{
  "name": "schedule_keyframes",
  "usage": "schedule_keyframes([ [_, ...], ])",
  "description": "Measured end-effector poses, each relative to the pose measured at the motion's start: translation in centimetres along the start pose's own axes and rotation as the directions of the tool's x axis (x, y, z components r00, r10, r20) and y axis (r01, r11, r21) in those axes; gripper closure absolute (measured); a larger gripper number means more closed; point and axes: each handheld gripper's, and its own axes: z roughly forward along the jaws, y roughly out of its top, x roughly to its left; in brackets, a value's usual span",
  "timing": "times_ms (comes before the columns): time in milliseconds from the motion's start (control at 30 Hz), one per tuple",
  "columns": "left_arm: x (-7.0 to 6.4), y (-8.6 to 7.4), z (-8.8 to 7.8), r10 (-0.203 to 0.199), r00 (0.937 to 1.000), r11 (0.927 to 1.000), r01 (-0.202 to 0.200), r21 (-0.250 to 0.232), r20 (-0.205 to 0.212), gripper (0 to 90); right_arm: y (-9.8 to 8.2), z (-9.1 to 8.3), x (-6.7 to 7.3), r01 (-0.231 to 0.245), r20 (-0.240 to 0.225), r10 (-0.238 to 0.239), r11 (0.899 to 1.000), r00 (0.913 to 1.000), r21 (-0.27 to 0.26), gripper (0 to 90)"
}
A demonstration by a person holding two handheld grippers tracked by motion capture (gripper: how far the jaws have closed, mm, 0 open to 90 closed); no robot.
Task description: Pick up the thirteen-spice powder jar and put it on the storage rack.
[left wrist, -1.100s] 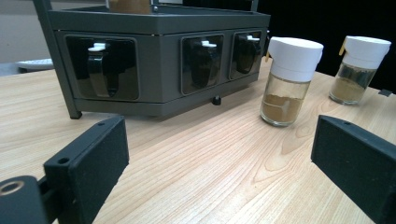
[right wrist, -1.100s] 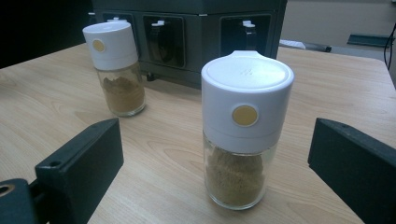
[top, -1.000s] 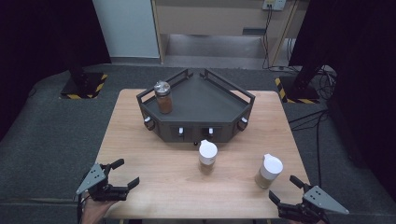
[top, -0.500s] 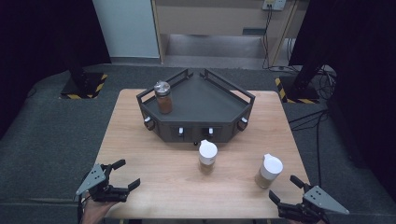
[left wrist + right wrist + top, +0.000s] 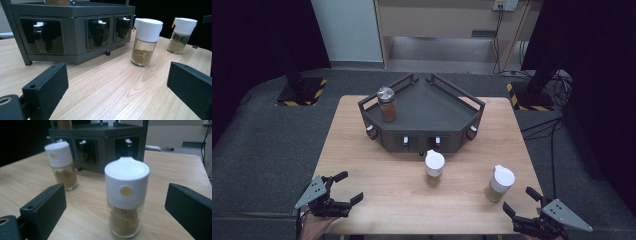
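At the table's near edge, left gripper (image 5: 343, 191) and right gripper (image 5: 520, 202) — jaws apart, right facing a spice jar (image 5: 499, 183).

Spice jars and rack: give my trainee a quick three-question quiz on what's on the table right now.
1. True or false: the silver-lidded jar stands on the rack.
2. How many white-capped jars stand on the table?
3. Which jar sits right ahead of the right gripper: A, the jar near the rack's front; B, the jar at the right?

Key: 1 true. 2 two. 3 B; both the right and the left gripper are open.
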Motion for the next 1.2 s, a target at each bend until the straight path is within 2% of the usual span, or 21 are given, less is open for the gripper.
schedule_keyframes([
  [233,0.0,0.0,0.1,-0.003,1.0000,1.0000,0.003,0.006,0.004,2.5,1.4,0.1,0.9,0.005,0.002,-0.005,1.000,1.0000,0.005,3.8],
  [333,0.0,0.0,0.1,-0.003,1.0000,1.0000,0.003,0.008,0.006,2.5,2.2,0.5,1.1,0.004,-0.014,-0.004,1.000,0.9999,0.010,3.8],
  [633,0.0,0.1,0.1,-0.001,1.0000,1.0000,0.000,0.010,0.008,2.5,4.9,2.4,2.0,0.041,-0.064,-0.039,0.999,0.9972,0.030,3.8],
  [733,0.1,0.0,0.1,-0.002,0.9999,1.0000,0.002,0.007,0.010,2.5,6.0,3.4,2.0,0.036,-0.094,-0.033,0.999,0.9951,0.039,3.8],
  [900,0.1,0.0,0.1,0.000,0.9999,1.0000,0.000,0.004,0.013,2.5,7.8,5.2,2.6,0.064,-0.117,-0.057,0.997,0.9915,0.053,3.9],
  [1200,0.1,0.0,0.1,-0.002,0.9999,1.0000,0.002,0.007,0.014,2.5,9.6,8.3,3.4,0.092,-0.162,-0.079,0.993,0.9837,0.077,4.0],
])
